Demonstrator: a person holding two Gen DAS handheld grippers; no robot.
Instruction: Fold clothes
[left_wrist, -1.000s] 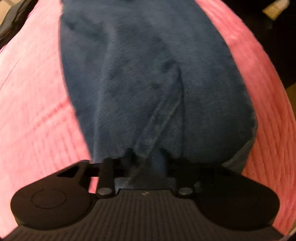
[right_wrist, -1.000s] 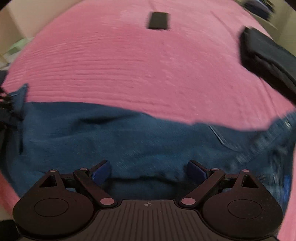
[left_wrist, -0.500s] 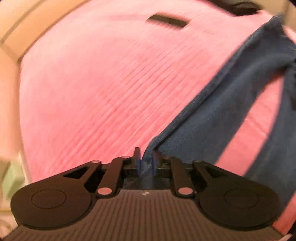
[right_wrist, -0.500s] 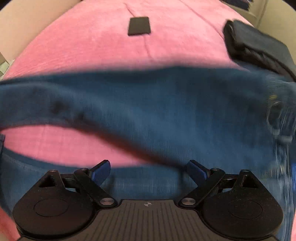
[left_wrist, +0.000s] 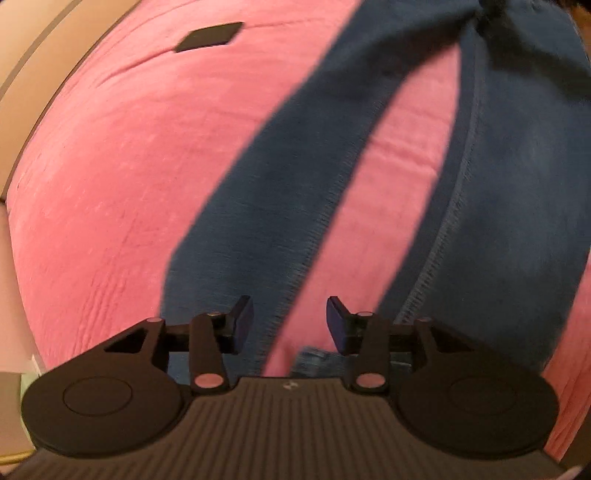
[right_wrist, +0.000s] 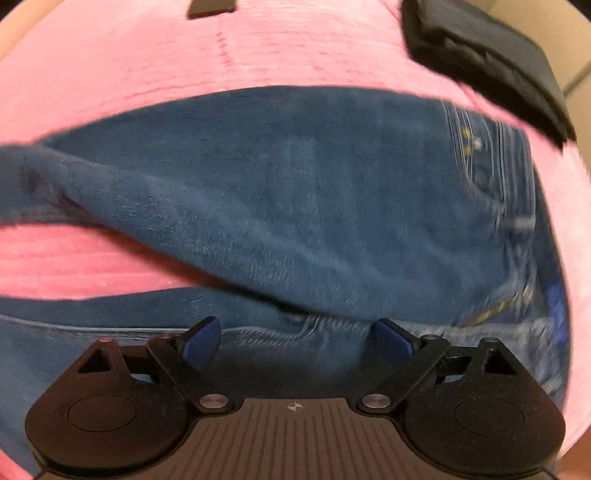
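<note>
From the left wrist camera, the left gripper (left_wrist: 290, 325) hangs over the jeans (left_wrist: 295, 206) with its jaws spread and nothing between them. The jeans lie on the pink bedspread (left_wrist: 110, 184), their two legs splayed apart in a V with a wedge of pink showing between. One leg runs straight out ahead of the gripper; the other leg lies to the right of it. A small black card (left_wrist: 208, 37) sits on the bedspread well beyond the jeans. The risk here, as I judge it, is that the legs are not lined up: folding now would set a crooked crease, and a grab at the near hem could catch the bedspread too.

From the right wrist camera, the right gripper (right_wrist: 295, 341) is also spread wide and empty, close above the jeans (right_wrist: 295, 206) near the crotch seam. The waistband and pocket stitching lie to the right. A folded dark garment (right_wrist: 487, 62) rests just beyond the jeans' waist end. A loose, bunched layer could slip from a shallow pinch, and a wide swing might disturb that finished garment.
</note>
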